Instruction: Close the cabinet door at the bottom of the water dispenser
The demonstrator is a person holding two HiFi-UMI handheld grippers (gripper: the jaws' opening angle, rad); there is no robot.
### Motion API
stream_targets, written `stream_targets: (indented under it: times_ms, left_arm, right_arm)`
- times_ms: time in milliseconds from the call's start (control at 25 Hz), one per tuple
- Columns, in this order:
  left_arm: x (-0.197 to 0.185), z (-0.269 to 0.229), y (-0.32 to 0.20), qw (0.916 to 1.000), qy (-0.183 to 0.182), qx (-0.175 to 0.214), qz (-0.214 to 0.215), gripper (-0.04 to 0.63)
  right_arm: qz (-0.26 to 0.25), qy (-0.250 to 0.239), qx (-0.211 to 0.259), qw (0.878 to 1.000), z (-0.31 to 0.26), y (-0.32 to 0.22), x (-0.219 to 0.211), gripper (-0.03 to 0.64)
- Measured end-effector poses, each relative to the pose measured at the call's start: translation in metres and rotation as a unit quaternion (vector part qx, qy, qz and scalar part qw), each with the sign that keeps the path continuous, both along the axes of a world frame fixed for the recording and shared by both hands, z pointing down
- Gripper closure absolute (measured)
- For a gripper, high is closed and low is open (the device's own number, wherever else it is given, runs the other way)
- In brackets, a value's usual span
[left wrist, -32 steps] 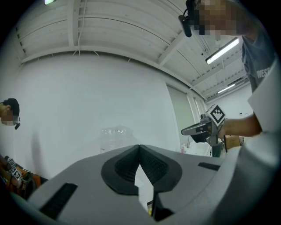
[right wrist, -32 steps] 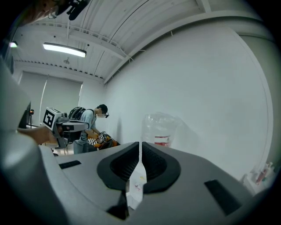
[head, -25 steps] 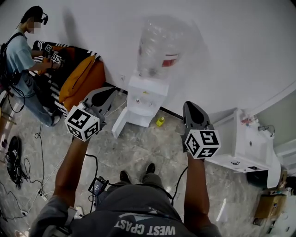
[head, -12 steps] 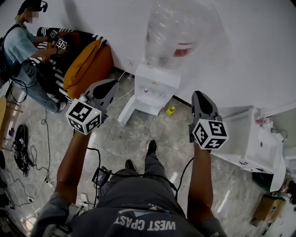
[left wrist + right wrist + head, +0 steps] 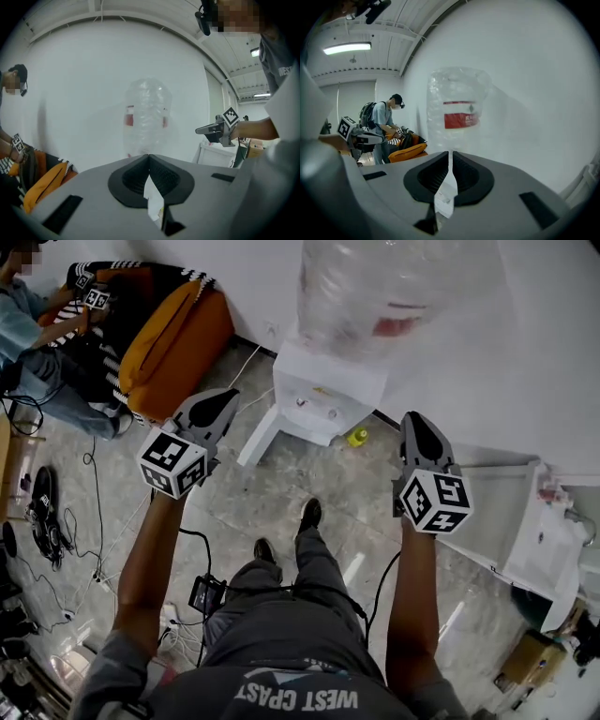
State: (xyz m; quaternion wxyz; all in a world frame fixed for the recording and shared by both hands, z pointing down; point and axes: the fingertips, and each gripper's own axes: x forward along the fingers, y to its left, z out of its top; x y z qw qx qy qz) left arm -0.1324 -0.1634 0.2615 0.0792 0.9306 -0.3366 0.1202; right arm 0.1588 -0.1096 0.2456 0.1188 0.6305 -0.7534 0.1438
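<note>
Both the left gripper (image 5: 223,399) and right gripper (image 5: 413,420), jaws together and empty, had been brought nearer the water dispenser (image 5: 330,390); its open cabinet door (image 5: 260,437) was noted just ahead of the left gripper.

The white water dispenser (image 5: 328,395) stands on the floor against a white wall. A large clear bottle (image 5: 384,282) with a red label sits upended on top of it. At its base the white cabinet door (image 5: 260,437) is open, swung outward over the floor from the left edge of the front as the head view shows it.
</note>
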Motion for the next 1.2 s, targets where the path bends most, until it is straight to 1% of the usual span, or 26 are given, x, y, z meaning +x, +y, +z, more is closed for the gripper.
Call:
stream_targets:
  times_ms: [280, 680, 840, 960, 1200]
  left_arm:
    - [0.001, 0.079, -0.019, 0.9981, -0.016, -0.057, -0.016, 0.578]
    - [0.005, 0.168, -0.034, 0.9948, -0.038, -0.092, -0.021, 0.578]
    - [-0.002, 0.207, -0.038, 0.9919, -0.051, -0.112, -0.031, 0.578]
    - [-0.003, 0.234, -0.047, 0.9906, -0.058, -0.118, -0.037, 0.578]
    - [-0.008, 0.289, -0.051, 0.9861, -0.069, -0.144, -0.046, 0.577]
  right_arm:
    - [0.016, -0.009, -0.049, 0.999, 0.072, -0.015, 0.025, 0.584]
    - [0.034, -0.014, -0.100, 0.994, 0.167, -0.021, 0.047, 0.584]
    - [0.037, -0.019, -0.116, 0.992, 0.201, -0.021, 0.048, 0.584]
    - [0.041, -0.022, -0.125, 0.991, 0.227, -0.022, 0.049, 0.584]
    - [0.041, -0.028, -0.150, 0.987, 0.277, -0.017, 0.047, 0.584]
